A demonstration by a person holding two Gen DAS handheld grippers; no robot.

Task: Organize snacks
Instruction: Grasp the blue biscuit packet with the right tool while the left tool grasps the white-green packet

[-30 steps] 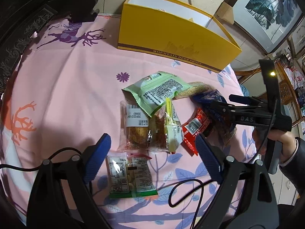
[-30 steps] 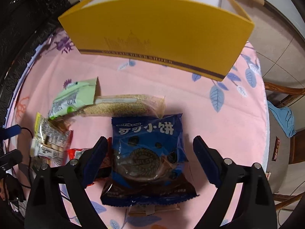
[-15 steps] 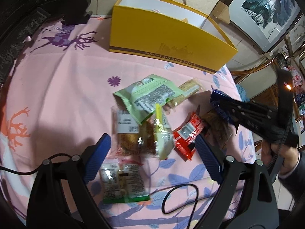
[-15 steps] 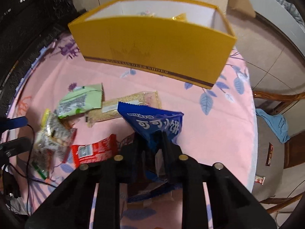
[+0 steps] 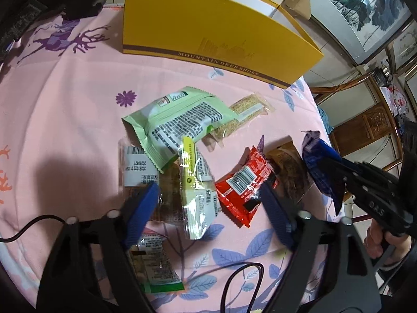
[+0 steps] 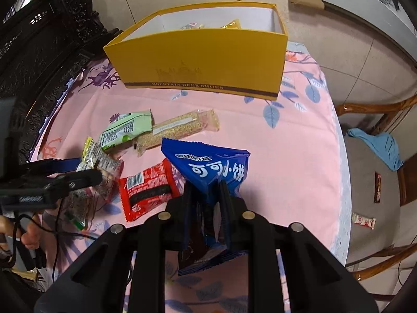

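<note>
My right gripper (image 6: 206,195) is shut on a blue cookie packet (image 6: 208,164) and holds it above the pink cloth; it also shows in the left wrist view (image 5: 319,167). My left gripper (image 5: 208,208) is open, low over a yellow-silver packet (image 5: 198,182) in the snack pile. Around it lie a green packet (image 5: 177,125), a sesame bar (image 5: 242,120), a red packet (image 5: 242,182), a brown packet (image 5: 289,167) and a clear cake packet (image 5: 138,169). The open yellow box (image 6: 203,60) stands at the back with a few snacks inside.
The round table's pink cloth (image 6: 286,143) ends at the right, by a wooden chair (image 6: 378,156) with a blue cloth. Dark carved furniture (image 6: 39,39) stands on the left. A black cable (image 5: 242,274) lies near the left gripper.
My right gripper closed on the blue cookie packet and lifted it off the table. My left gripper moved forward and lower over the snack pile.
</note>
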